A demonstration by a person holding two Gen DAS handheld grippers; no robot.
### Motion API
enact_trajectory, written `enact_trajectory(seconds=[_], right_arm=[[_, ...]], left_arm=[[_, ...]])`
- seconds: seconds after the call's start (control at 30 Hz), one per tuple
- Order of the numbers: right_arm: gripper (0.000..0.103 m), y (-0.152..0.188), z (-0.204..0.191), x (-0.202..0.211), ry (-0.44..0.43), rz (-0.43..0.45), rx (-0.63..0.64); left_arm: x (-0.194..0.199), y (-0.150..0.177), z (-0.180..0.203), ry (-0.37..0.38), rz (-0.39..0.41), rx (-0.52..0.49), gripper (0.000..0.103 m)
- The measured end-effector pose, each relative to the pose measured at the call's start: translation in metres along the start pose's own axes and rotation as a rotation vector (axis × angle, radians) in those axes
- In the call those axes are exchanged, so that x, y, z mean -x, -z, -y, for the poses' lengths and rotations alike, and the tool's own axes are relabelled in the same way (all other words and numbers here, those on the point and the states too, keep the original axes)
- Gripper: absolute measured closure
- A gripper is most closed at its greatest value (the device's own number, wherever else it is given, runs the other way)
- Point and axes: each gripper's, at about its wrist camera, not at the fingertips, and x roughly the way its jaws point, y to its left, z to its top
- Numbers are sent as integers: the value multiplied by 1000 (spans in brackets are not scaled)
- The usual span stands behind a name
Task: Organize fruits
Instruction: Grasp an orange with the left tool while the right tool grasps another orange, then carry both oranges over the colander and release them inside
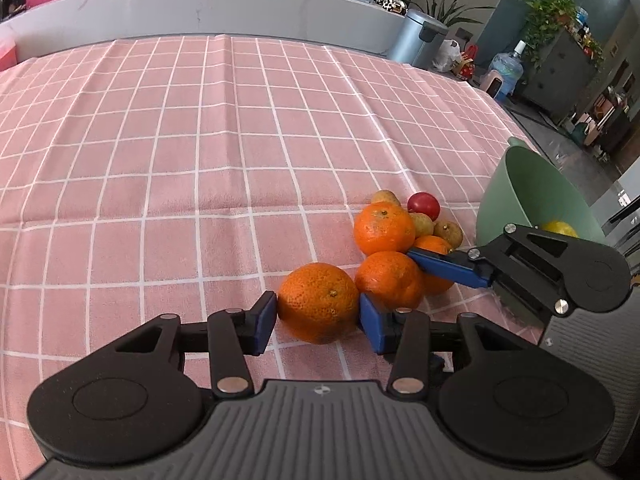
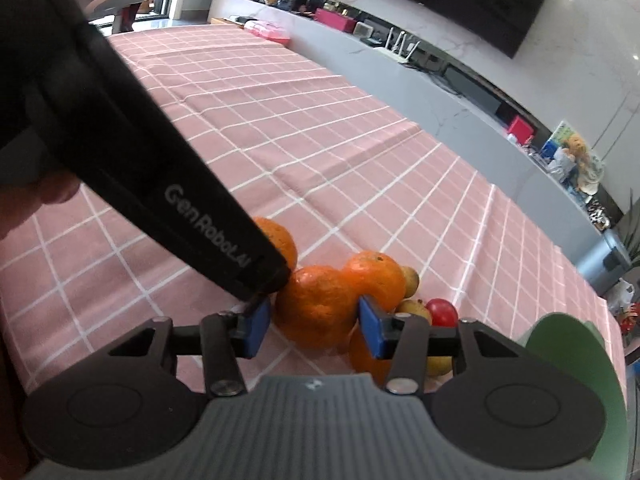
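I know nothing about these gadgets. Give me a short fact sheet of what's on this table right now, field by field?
surface: pink checked tablecloth
fruit pile: oranges, small tan fruits, one red fruit
left hand-held gripper: pads either side of the nearest orange, which rests on the cloth
right hand-held gripper: pads either side of the neighbouring orange
container: green bowl beside the pile, a yellow fruit inside

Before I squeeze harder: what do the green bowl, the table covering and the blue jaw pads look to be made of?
Green bowl: likely plastic, smooth matte wall with soft sheen. Table covering: woven cloth, pink check, with fold creases and a slightly napped look. Blue pads: probably rubber or soft plastic, dull and uniform; the pictures cannot settle which.
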Motion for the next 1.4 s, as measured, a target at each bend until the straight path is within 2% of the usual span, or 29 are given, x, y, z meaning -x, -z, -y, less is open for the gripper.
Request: enact_trajectory(seconds=[0.13, 0.43, 0.7, 1.07, 1.4], right_arm=[[61, -1, 0, 1, 4, -3, -11], [62, -6, 2, 22, -1, 19, -40], [62, -13, 28, 59, -10, 70, -153], [63, 1, 65, 114, 39, 94, -250], [63, 34, 111, 143, 88, 57, -341]], left_arm=[[4, 2, 0, -10, 2, 18, 54], [22, 4, -5, -7, 31, 92, 54], [58, 0, 9, 43, 118, 129, 54], [81, -13, 48, 97, 159, 101, 54], [66, -27, 104, 165, 129, 18, 54]])
